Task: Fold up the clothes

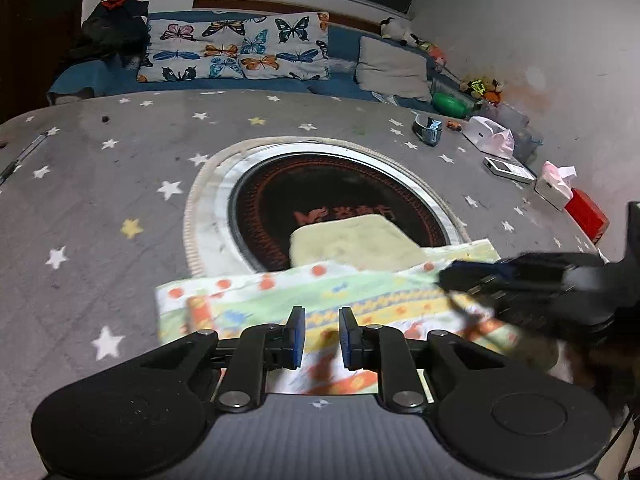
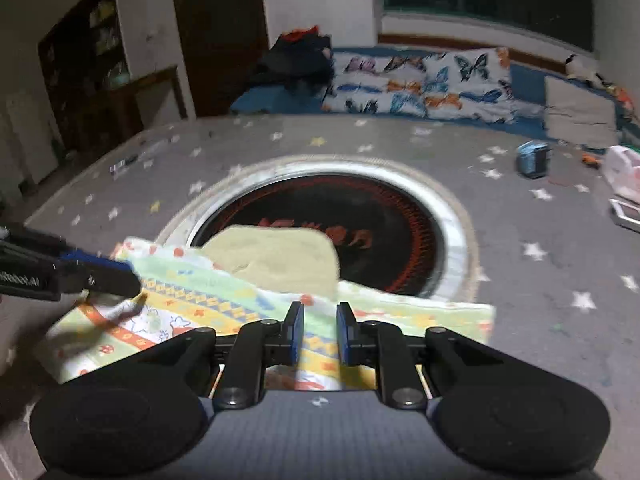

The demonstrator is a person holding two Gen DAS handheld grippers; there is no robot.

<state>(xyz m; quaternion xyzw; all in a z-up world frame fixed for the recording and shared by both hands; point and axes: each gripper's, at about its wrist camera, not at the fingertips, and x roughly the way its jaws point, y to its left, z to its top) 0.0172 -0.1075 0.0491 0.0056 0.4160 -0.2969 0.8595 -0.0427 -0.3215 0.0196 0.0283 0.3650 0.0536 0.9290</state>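
A folded colourful patterned cloth (image 1: 256, 300) lies flat on the grey star-print table cover (image 1: 100, 208), near its front edge. A folded pale yellow cloth (image 1: 352, 244) lies just behind it, over the black round heater plate (image 1: 280, 200). My left gripper (image 1: 322, 336) is open and empty, hovering over the patterned cloth. My right gripper (image 2: 320, 332) is also open and empty over the same cloth (image 2: 420, 312). The yellow cloth (image 2: 276, 256) shows in the right wrist view too. Each gripper appears blurred in the other's view, the right one (image 1: 520, 280) and the left one (image 2: 68, 272).
On the table's right side lie a blue watch-like item (image 1: 428, 130), a white plastic bag (image 1: 492, 136), a white phone (image 1: 508, 169), a tissue box (image 1: 554, 186) and a red box (image 1: 586, 216). A butterfly-print pillow (image 1: 236, 48) and grey cushion (image 1: 394, 68) sit behind.
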